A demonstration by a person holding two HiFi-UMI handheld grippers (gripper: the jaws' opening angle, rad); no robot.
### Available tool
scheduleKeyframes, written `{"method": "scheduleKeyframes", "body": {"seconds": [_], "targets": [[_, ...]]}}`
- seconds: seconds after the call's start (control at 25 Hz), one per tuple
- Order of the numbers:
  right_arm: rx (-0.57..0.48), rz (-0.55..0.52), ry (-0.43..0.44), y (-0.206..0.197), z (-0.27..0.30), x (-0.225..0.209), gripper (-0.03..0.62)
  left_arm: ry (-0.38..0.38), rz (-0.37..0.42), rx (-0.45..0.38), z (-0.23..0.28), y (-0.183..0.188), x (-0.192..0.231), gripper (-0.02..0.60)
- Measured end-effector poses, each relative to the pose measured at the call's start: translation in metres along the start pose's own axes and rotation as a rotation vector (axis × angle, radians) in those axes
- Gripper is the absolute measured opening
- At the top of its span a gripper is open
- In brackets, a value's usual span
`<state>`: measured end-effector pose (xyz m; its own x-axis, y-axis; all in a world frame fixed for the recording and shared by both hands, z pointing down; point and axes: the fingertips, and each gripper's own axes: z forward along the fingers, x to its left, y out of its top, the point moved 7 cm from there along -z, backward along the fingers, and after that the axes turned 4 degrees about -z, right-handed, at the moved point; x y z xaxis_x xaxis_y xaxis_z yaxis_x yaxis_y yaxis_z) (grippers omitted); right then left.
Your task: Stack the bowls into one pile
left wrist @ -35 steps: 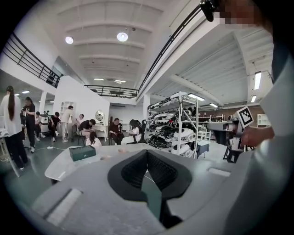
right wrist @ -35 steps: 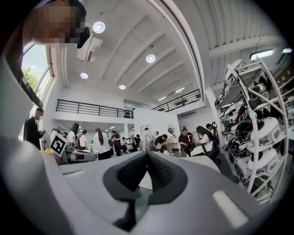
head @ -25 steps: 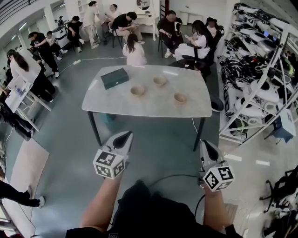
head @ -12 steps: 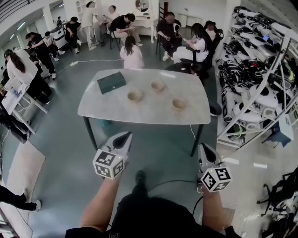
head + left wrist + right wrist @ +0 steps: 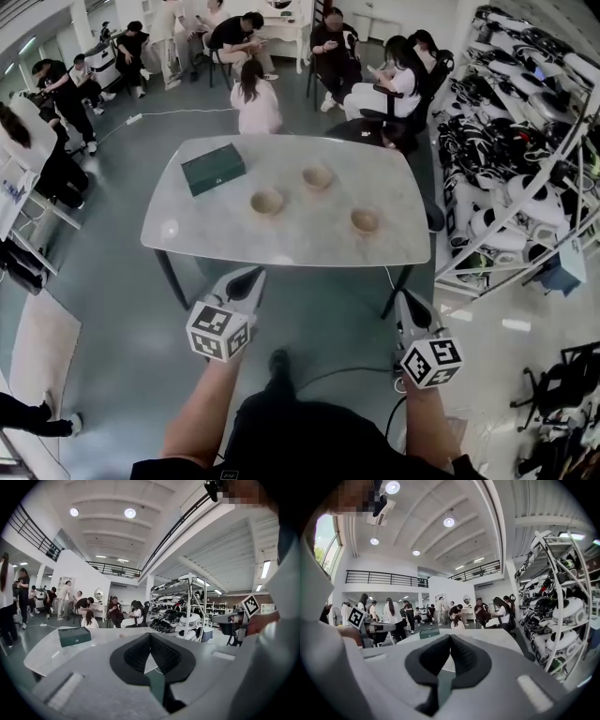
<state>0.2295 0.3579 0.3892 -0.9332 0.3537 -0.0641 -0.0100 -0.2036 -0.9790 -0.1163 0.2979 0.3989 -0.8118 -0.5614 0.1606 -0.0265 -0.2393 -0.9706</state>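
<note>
Bowls: three, small, round and tan, mouths up, alike in shape and colour.
Place: all on the surface (image 5: 187,234), each apart from the others. The left bowl (image 5: 267,202) is near the middle, the far bowl (image 5: 318,176) is beyond it to the right, and the right bowl (image 5: 365,221) is toward the right edge.
Box (image 5: 213,169): one, dark green and flat, toward the far left corner, apart from the left bowl.
Surface: one, pale grey with rounded corners and dark legs.
Left hand-held gripper (image 5: 246,277): jaws closed pad against pad, with nothing between them. It is in the air short of the near edge, pointing toward the bowls.
Right hand-held gripper (image 5: 410,302): jaws likewise pressed together, gripping nothing. It is in the air before the near right corner.
Count: three bowls, one box, two hand-held grippers.
People (image 5: 253,94): several beyond the surface, some sitting and some standing.
Rack (image 5: 525,141): at the right, loaded with white and black gear.
</note>
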Motion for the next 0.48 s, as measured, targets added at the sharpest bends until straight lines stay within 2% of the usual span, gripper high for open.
{"method": "scheduleKeyframes", "body": {"seconds": [0.24,0.48], "targets": [[0.027,-0.022,-0.006,0.015,0.069,0.006,0.002,-0.034,-0.044,0.005,0.04,0.009,0.057,0.009],[0.053,-0.041,-0.014,0.027,0.126,0.019,0.002,-0.042,-0.014,0.02,0.06,0.02,0.11,0.009]]}}
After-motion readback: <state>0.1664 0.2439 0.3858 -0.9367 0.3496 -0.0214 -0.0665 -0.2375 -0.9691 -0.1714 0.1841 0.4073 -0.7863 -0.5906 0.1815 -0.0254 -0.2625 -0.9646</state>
